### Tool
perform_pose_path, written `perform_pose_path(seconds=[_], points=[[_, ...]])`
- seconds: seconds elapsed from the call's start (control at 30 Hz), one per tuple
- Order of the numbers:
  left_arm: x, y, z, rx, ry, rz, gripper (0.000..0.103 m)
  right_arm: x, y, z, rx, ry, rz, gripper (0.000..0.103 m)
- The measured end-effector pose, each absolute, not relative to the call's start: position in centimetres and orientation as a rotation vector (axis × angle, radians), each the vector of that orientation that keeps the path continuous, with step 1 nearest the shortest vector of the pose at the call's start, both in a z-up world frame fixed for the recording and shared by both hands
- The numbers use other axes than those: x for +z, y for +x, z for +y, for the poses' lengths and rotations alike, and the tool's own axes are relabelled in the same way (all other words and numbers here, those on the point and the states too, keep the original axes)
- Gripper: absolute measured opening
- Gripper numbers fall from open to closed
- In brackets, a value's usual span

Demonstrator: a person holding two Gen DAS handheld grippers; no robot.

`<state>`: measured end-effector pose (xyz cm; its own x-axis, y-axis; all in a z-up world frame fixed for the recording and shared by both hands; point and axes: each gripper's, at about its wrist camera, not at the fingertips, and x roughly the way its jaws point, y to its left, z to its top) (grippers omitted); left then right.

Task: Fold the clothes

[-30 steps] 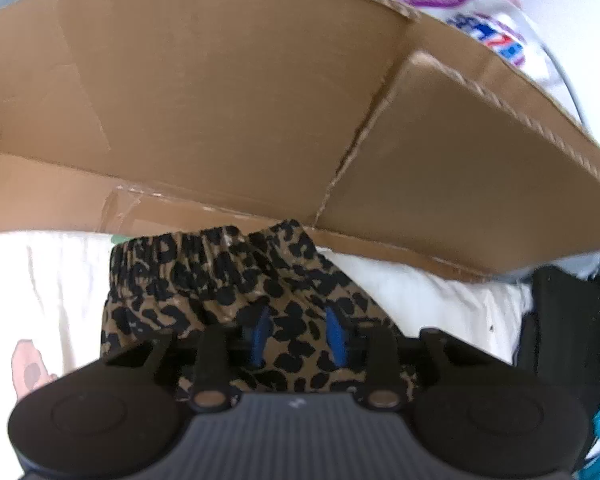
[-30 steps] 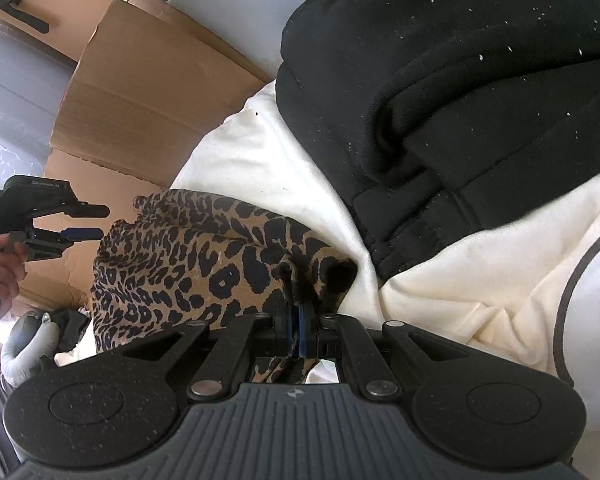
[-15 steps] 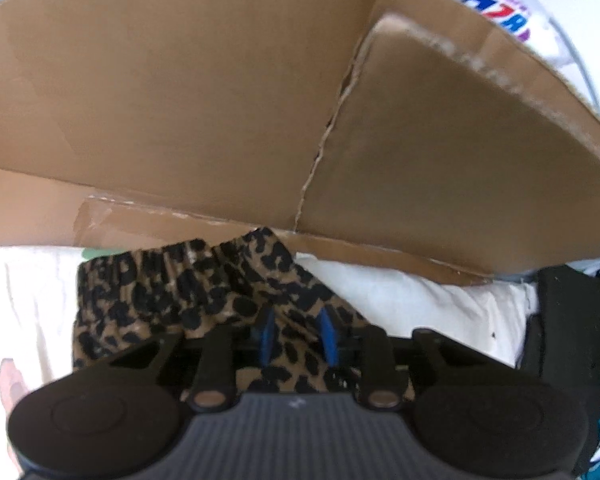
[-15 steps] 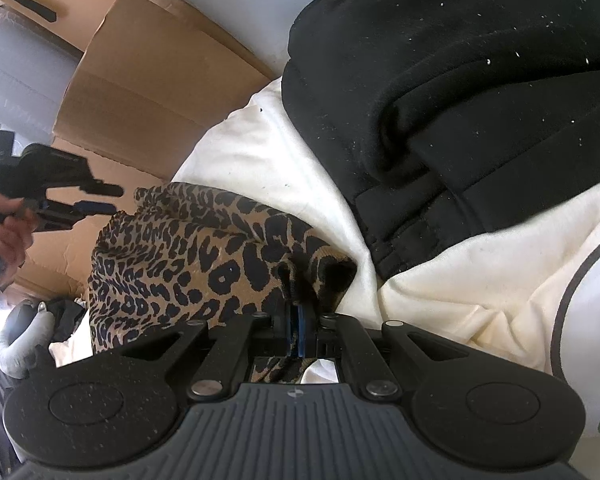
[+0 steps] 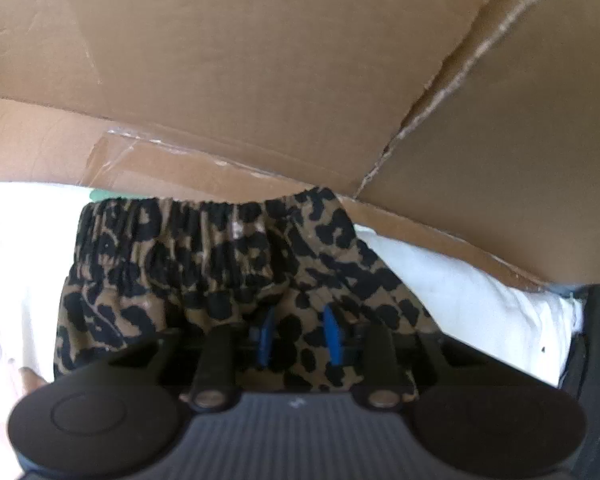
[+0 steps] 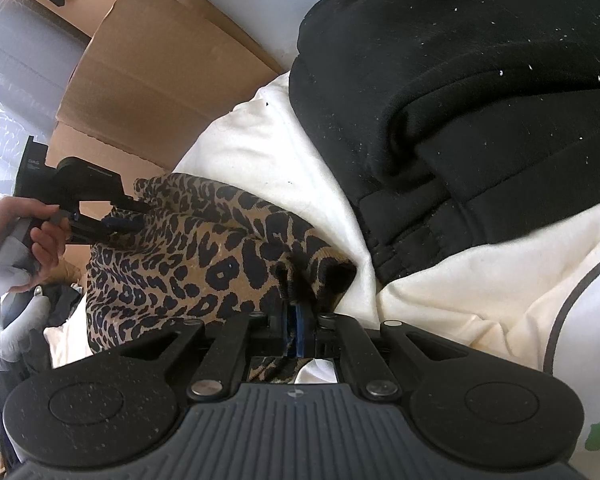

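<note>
Left hand-held gripper (image 5: 298, 334) has moved in, spread over the shorts (image 5: 220, 264); right hand-held gripper (image 6: 296, 320) keeps pinching them, ready to fold.

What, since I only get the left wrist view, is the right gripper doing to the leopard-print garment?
Observer: The right gripper is shut on a bunched fold at one end of the leopard-print garment.
Operator: What lies beyond it?
Observer: A folded black garment rests on cream fabric, just right of that pinched fold.
Operator: How does my gripper look from there?
Observer: The left gripper is open at the garment's opposite edge, its fingers reaching onto the fabric.
</note>
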<state>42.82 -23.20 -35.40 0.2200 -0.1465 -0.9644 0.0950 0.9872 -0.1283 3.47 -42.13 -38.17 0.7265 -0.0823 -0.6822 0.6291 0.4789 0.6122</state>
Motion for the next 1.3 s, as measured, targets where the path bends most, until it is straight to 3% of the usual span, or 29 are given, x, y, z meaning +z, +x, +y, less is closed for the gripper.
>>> perform_pose_path(seconds=[0.17,0.33,0.47,0.8,1.2,1.27,1.3], points=[[-35.8,43.5,-24.0,-0.151,-0.026,1.364,0.034,-38.1,3.5,-42.1,-0.470,0.978,0.640,0.007],[-35.3,44.0,-23.2,-0.098,-0.075,1.373,0.001,-37.9,3.6,-42.1,-0.470,0.969,0.645,0.007],[-33.3,43.6,-22.5,-0.142,-0.102,1.337,0.001,-37.1,3.8,-41.4,-0.476,0.907,0.643,0.002],[-27.9,43.7,-22.8,-0.263,-0.179,1.260,0.000,-34.5,3.0,-41.0,-0.494,0.815,0.570,0.002],[-32.7,44.9,-25.0,-0.282,-0.253,1.278,0.001,-36.0,2.4,-42.4,-0.533,0.846,0.622,0.002],[-33.3,44.9,-24.9,-0.292,-0.291,1.281,0.004,-36.0,2.3,-42.5,-0.534,0.848,0.621,0.002],[-33.2,44.8,-24.9,-0.303,-0.298,1.279,0.011,-36.0,2.1,-42.6,-0.537,0.852,0.619,0.002]])
